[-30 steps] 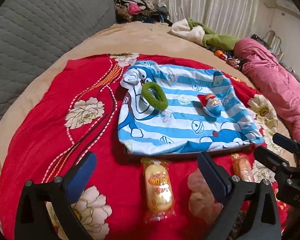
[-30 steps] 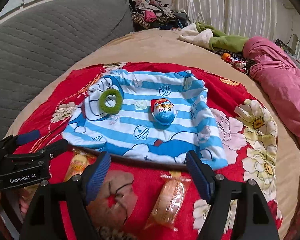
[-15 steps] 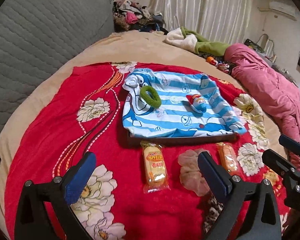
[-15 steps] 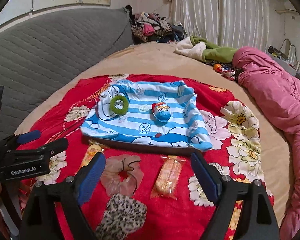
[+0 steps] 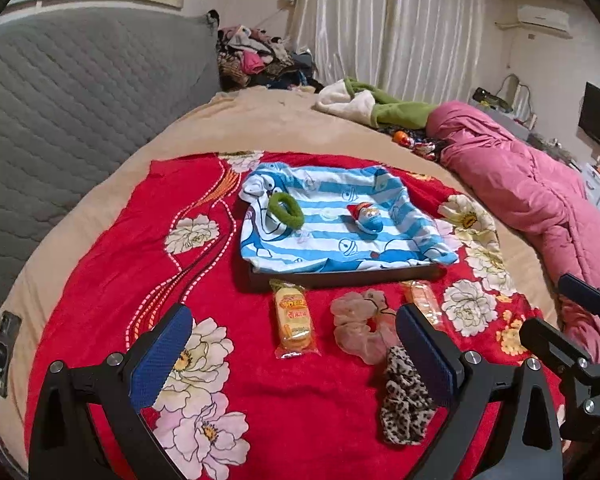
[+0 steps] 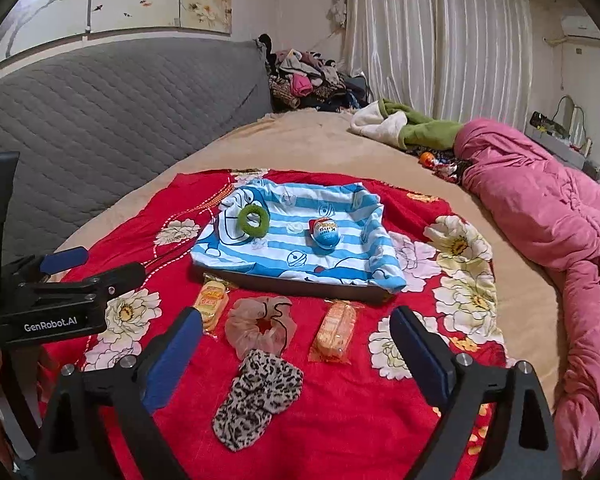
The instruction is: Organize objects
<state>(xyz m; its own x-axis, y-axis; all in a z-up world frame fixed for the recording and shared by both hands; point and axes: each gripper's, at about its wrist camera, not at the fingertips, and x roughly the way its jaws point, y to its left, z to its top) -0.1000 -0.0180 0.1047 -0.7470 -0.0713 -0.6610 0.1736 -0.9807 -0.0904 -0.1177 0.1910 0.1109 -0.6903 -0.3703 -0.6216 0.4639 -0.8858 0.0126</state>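
A dark tray (image 5: 340, 278) (image 6: 300, 284) draped with a blue striped cloth (image 5: 332, 236) (image 6: 292, 240) lies on the red floral blanket. On the cloth sit a green scrunchie (image 5: 286, 210) (image 6: 253, 221) and a blue-red egg toy (image 5: 367, 218) (image 6: 325, 233). In front of the tray lie two wrapped snack cakes (image 5: 294, 320) (image 6: 335, 332), a pink scrunchie (image 5: 360, 330) (image 6: 260, 326) and a leopard scrunchie (image 5: 404, 396) (image 6: 258, 396). My left gripper (image 5: 296, 356) and right gripper (image 6: 296, 354) are both open and empty, held above the near items.
The red blanket (image 5: 140, 272) covers a tan bed. A grey quilted headboard (image 5: 68, 92) stands at the left. A pink duvet (image 6: 548, 216) lies at the right, with green and white clothes (image 6: 404, 124) and small toys behind it.
Both grippers have pulled back and up from the tray, so more of the bed and the leopard scrunchie come into view. Both stay open. No object has moved.
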